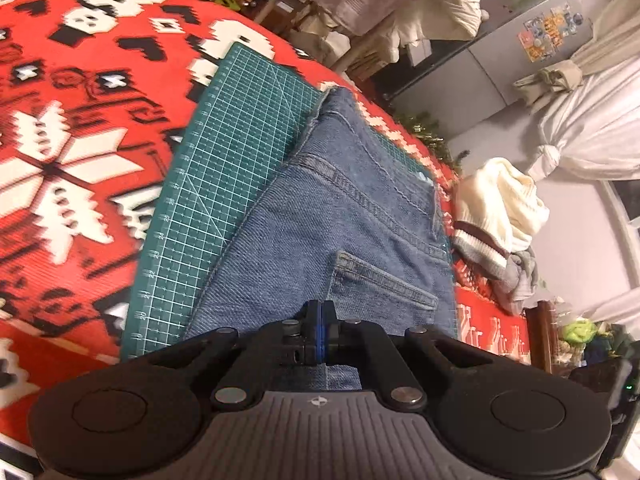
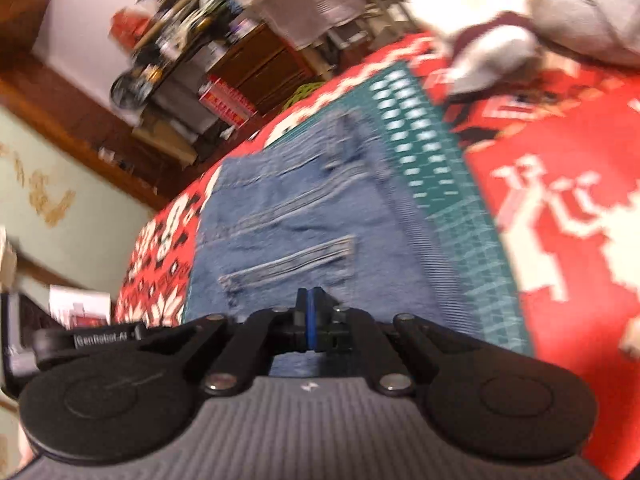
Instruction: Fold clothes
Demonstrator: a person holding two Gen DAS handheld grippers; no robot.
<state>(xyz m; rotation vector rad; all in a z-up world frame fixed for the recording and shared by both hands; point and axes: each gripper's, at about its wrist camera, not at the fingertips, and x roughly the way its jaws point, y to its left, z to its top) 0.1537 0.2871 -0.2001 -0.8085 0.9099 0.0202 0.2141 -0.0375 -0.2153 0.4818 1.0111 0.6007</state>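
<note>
In the left wrist view, the left gripper (image 1: 319,309) was clenched, its blue pads pressed together with no cloth visibly caught between them. Folded jeans (image 1: 340,216) lay on a green cutting mat (image 1: 224,152) over a red patterned tablecloth (image 1: 72,128); their near edge was hidden behind the gripper body. In the right wrist view, motion blur smeared everything. The right gripper (image 2: 311,300) was likewise pinched closed above the jeans (image 2: 288,208), whose seams were hard to make out.

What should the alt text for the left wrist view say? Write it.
Shut left claw over blue jeans spread on a green cutting mat, on a red patterned cloth. A pile of cream and grey clothes sits beyond the mat on the right.
</note>
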